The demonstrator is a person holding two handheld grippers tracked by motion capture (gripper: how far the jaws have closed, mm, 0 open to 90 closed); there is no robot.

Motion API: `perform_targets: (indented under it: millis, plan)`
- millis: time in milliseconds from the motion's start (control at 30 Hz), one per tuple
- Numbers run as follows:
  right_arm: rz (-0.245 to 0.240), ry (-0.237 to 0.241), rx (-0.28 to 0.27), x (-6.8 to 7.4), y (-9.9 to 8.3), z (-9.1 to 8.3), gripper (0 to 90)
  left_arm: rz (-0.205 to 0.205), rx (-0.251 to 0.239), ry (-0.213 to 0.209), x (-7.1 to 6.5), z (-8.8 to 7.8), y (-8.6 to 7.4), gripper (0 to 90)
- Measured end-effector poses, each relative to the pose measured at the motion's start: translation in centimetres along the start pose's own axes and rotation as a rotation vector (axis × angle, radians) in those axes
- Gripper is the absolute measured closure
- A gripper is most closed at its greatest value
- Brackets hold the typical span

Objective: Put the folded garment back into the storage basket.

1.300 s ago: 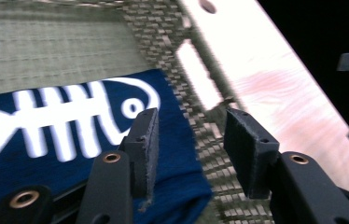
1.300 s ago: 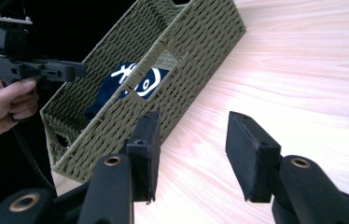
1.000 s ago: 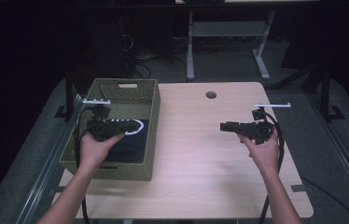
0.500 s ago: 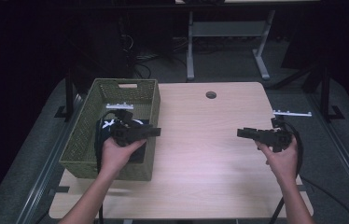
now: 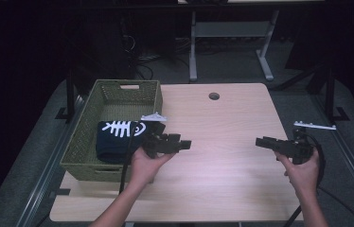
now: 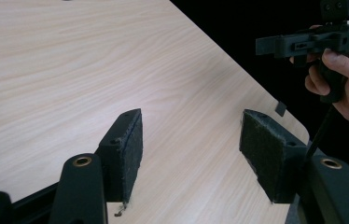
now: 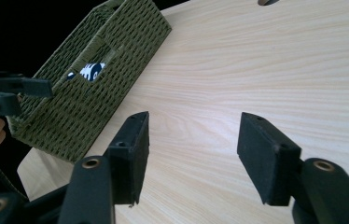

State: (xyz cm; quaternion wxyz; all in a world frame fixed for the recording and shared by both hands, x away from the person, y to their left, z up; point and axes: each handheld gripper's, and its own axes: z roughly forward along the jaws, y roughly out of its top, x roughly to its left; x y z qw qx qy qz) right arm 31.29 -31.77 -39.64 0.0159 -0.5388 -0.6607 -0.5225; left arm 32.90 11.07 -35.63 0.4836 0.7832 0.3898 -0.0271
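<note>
Folded dark cloth w/ white fish-skeleton print (image 5: 118,137) lies inside the green woven basket (image 5: 83,151), near half, at left side of table (image 5: 232,184). Flat on basket floor, apart from both grippers. Judged: cloth is put away, so hands are clear of it.

Cloth long axis: runs left-right across the basket. Fish head toward right, tail toward left. Through the basket's handle slot in the right gripper view a bit of the print (image 7: 90,71) shows.

L gripper (image 5: 182,144): over bare table just right of basket, pointing right toward the other hand. Jaws have just been opening; roughly half apart, nothing between the pads (image 6: 128,149).

R gripper (image 5: 260,141): near right edge of table, pointing left. Jaws have also just been opening, about half apart, empty; bare wood between pads (image 7: 135,154).

Grippers face each other, well apart.
</note>
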Motion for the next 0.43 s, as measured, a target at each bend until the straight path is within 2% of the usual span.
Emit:
perform_targets:
  millis: [133,267,367,433]
  plan:
    - [0.007,-0.014,-0.002,-0.6,-0.9,-0.8,41.6,0.003,0.004,-0.03,-1.4,1.8,-0.7,38.3]
    - [0.02,-0.025,-0.006,-1.2,-1.7,-1.6,40.7,0.016,0.01,-0.041,-2.2,2.5,-1.1,37.1]
    - [0.023,-0.036,-0.014,-1.5,-2.3,-2.2,39.9,0.025,0.019,-0.069,-3.0,3.4,-1.9,36.2]
    - [0.024,-0.035,-0.016,-1.6,-2.5,-2.4,39.8,0.031,0.02,-0.073,-3.2,3.7,-2.1,35.5]
